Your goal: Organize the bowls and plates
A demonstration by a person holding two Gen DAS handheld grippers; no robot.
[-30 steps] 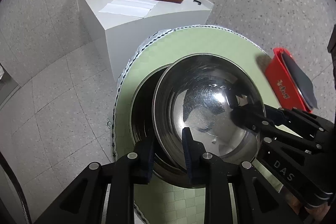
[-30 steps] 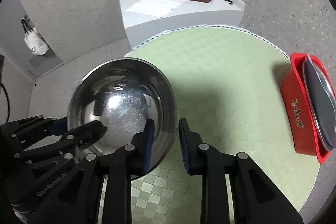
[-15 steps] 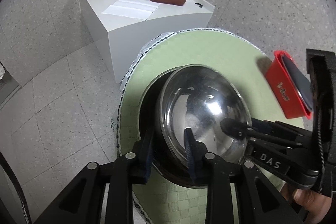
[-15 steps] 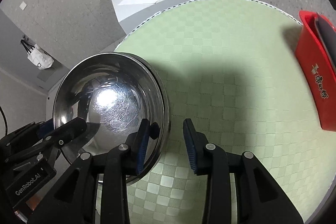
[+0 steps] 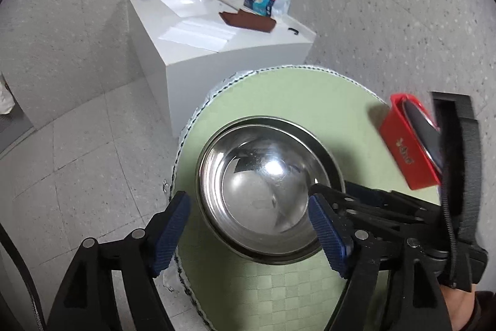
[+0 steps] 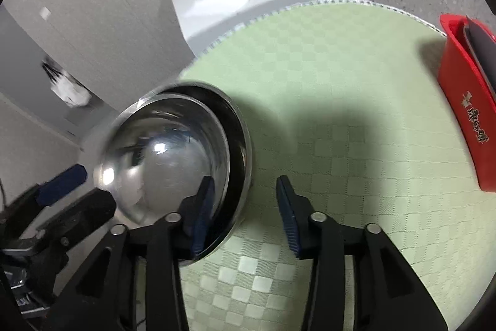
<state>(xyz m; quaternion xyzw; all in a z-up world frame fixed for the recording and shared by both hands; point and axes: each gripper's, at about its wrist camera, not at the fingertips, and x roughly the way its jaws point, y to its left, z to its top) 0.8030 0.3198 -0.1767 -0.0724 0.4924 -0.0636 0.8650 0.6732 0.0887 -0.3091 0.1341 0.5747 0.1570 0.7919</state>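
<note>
- Both tongs have spread apart since half a second ago, when each was pinching a bowl rim; the smaller steel bowl [image 5: 257, 185], tilted back then, now sits nested inside the larger steel bowl [image 5: 325, 145].
- Left tongs [image 5: 248, 231] are released, with the blue pads wide on either side of the near rim of the nested bowls and touching neither one.
- Right tongs [image 6: 245, 210] are released too: the left pad sits over the inside of the bowls near their right rim, and the right pad hangs above bare green cloth.
- In the right wrist view the smaller steel bowl [image 6: 164, 160] lies within the larger steel bowl [image 6: 238, 129], whose dark inner wall shows as a crescent on the right side.
- Both bowls rest on the round tabletop [image 5: 294, 95], covered in green checked cloth, close to its near-left edge.
- At the far right of the tabletop [image 6: 341, 82] stands a red bin [image 6: 465, 101] with a dark flat plate [image 6: 483, 51] leaning inside it.
- Beyond the tabletop stands a white sink cabinet [image 5: 217, 58] with a brown cloth [image 5: 248, 20] lying on top.
- Right tongs [image 5: 313, 191] appear in the left wrist view, reaching in from the right over the bowls.
</note>
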